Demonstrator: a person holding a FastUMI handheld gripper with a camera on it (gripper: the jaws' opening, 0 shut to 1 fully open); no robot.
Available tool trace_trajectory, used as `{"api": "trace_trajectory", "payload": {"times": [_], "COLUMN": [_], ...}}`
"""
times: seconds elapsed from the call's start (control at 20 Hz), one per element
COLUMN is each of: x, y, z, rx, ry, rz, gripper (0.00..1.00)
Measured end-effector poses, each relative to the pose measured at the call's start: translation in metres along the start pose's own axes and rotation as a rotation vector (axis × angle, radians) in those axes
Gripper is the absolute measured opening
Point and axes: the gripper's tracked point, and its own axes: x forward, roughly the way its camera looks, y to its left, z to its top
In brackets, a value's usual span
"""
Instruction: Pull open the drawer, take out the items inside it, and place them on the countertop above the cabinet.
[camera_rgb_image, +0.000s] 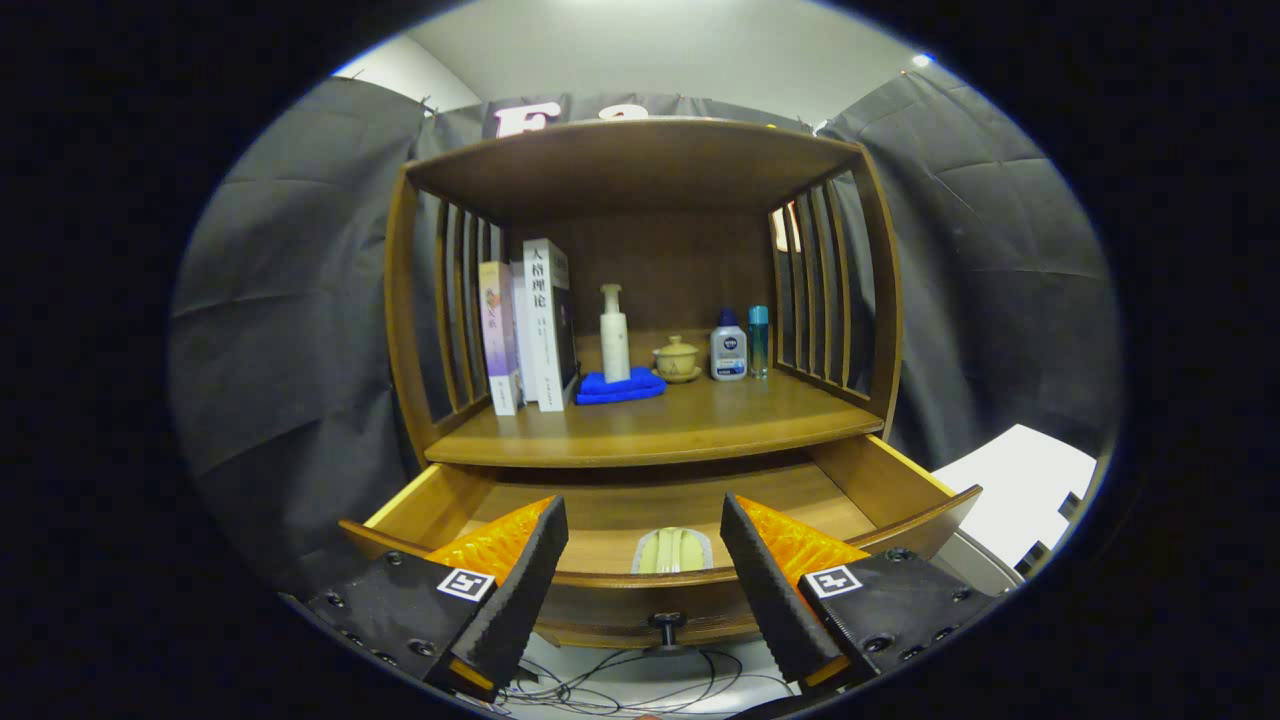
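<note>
While the drawer (660, 500) stands pulled open, the jaws gape wide and empty, a pale packet (672, 551) lying inside at twelve o'clock between them, below the counter (700, 425).

Brown wooden cabinet (640, 170) with a paler, honey-yellow drawer (890, 480) holding a pale yellow-green item (672, 551) in a clear wrapper. On the brown countertop (690, 420): white and lilac books (525, 325), a cream pump bottle (614, 335) on a bright blue cloth (620, 388), a tan lidded cup (677, 358), a white bottle (729, 350) with a dark blue label, and a teal tube (759, 340). Gripper (644, 560) with its fingers spread apart: black ribbed pads (520, 590), orange backing, and black-and-white square markers.
</note>
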Motion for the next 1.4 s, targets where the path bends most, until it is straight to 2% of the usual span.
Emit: {"api": "trace_trajectory", "payload": {"times": [0.2, 0.25, 0.35, 0.6, 0.7, 0.85, 0.95, 1.0, 1.15, 1.2, 1.3, 1.4], "x": [0.036, 0.046, 0.066, 0.099, 0.105, 0.108, 0.109, 0.114, 0.116, 0.114, 0.109, 0.107], "y": [-0.014, -0.021, -0.026, -0.014, -0.017, -0.031, -0.032, -0.025, -0.024, -0.024, -0.027, -0.023], "z": [-0.005, -0.012, -0.027, -0.07, -0.079, -0.093, -0.102, -0.103, -0.1, -0.095, -0.088, -0.073], "rx": [-0.018, -0.025, -0.025, 0.019, 0.016, -0.029, -0.04, 0.0, 0.042, 0.049, 0.08, 0.151], "ry": [0.116, 0.173, 0.284, 0.52, 0.57, 0.643, 0.691, 0.688, 0.668, 0.662, 0.625, 0.556], "rz": [-0.099, -0.139, -0.166, -0.101, -0.115, -0.158, -0.149, -0.118, -0.104, -0.099, -0.097, -0.067], "gripper": [0.97, 0.97, 0.98, 0.97, 0.95, 0.77, 0.63, 0.55, 0.31, 0.31, 0.18, 0.18]}}
